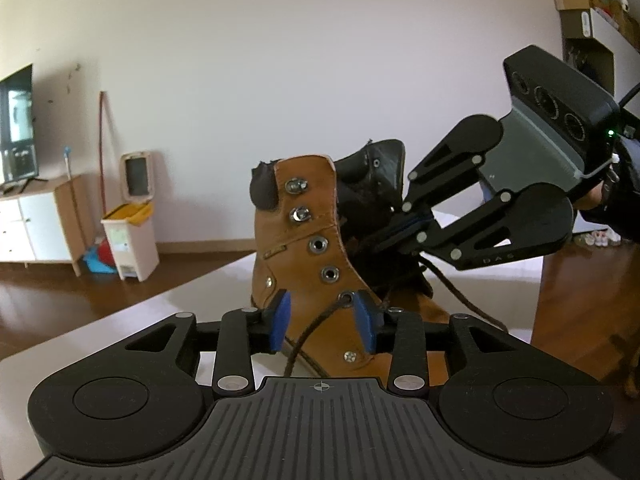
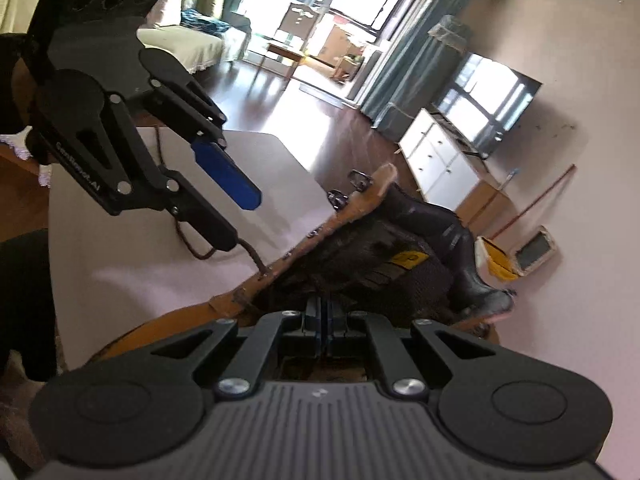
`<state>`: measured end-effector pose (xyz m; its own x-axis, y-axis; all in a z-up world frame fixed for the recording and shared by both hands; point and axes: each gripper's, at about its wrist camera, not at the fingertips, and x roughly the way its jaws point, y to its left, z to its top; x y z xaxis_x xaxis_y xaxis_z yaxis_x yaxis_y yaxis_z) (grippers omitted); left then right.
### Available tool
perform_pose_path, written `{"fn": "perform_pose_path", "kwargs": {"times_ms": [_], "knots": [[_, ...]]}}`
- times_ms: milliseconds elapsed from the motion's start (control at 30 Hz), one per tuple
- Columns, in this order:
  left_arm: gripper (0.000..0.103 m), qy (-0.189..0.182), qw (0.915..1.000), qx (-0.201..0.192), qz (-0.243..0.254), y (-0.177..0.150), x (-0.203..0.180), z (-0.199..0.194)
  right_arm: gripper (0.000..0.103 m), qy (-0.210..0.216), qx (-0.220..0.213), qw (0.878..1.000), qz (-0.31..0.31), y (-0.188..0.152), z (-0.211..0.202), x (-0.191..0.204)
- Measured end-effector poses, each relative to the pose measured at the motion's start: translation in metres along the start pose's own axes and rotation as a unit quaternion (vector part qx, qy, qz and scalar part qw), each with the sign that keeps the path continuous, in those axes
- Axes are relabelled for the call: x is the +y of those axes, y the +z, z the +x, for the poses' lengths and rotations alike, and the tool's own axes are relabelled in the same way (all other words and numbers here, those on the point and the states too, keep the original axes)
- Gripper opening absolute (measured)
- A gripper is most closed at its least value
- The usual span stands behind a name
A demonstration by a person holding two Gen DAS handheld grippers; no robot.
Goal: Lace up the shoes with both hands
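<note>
A tan lace-up boot (image 1: 304, 248) stands upright on a white table (image 1: 120, 328), its eyelet flap facing me. A dark lace (image 1: 308, 332) comes out of a low eyelet and hangs down. My left gripper (image 1: 323, 320) is open, with its blue pads either side of that eyelet and lace. My right gripper (image 1: 380, 240) reaches into the boot's mouth from the right. In the right wrist view its fingers (image 2: 324, 316) are pressed shut over the dark tongue, and I see nothing between them. The left gripper (image 2: 240, 220) hangs outside the flap (image 2: 340, 216), next to the lace (image 2: 252, 254).
A second stretch of lace (image 1: 460, 292) trails over the table to the right of the boot. The table edge (image 1: 538, 280) drops to a wooden floor. A white bin (image 1: 128, 240) and a low cabinet (image 1: 24, 224) stand by the far wall.
</note>
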<state>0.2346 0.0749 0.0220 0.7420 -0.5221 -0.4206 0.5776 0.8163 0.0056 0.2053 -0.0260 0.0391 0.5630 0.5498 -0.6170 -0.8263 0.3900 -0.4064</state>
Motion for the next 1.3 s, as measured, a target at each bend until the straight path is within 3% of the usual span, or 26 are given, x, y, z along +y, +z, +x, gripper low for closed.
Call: {"fn": "perform_pose_path", "kwargs": {"times_ms": [567,733,800,833,1033,1100,1167,1233,1300], "knots": [[0.051,-0.006,1.0,0.005,-0.006,-0.005,-0.001,0.008,0.003,0.115,-0.058,0.988,0.091,-0.012,0.001,-0.049],[0.052,-0.008,0.9989,-0.016,-0.042,0.013,-0.003,0.003,0.003,0.093,-0.045,0.992,0.076,-0.009,-0.004,-0.044],[0.059,0.002,0.9985,-0.021,-0.051,0.021,-0.006,0.002,0.004,0.083,-0.043,0.993,0.07,-0.01,-0.006,-0.041],[0.066,0.011,0.9982,-0.022,-0.054,0.028,-0.009,0.002,0.004,0.074,-0.046,0.994,0.068,-0.01,-0.007,-0.039],[0.07,0.09,0.9927,-0.011,-0.08,0.049,-0.033,0.021,0.004,0.048,-0.059,0.995,0.068,-0.012,-0.008,-0.03],[0.065,0.113,0.9905,0.0,-0.079,0.05,-0.04,0.03,0.004,0.047,-0.064,0.995,0.066,-0.014,-0.009,-0.028],[0.041,0.127,0.9893,0.008,-0.072,0.051,-0.043,0.034,0.004,0.046,-0.066,0.995,0.065,-0.014,-0.011,-0.028],[0.036,0.132,0.9881,0.014,-0.077,0.051,-0.04,0.031,0.004,0.046,-0.069,0.994,0.066,-0.014,-0.013,-0.028],[0.034,0.11,0.9891,0.015,-0.096,0.05,-0.029,0.024,0.004,0.045,-0.073,0.994,0.068,-0.014,-0.015,-0.028]]}}
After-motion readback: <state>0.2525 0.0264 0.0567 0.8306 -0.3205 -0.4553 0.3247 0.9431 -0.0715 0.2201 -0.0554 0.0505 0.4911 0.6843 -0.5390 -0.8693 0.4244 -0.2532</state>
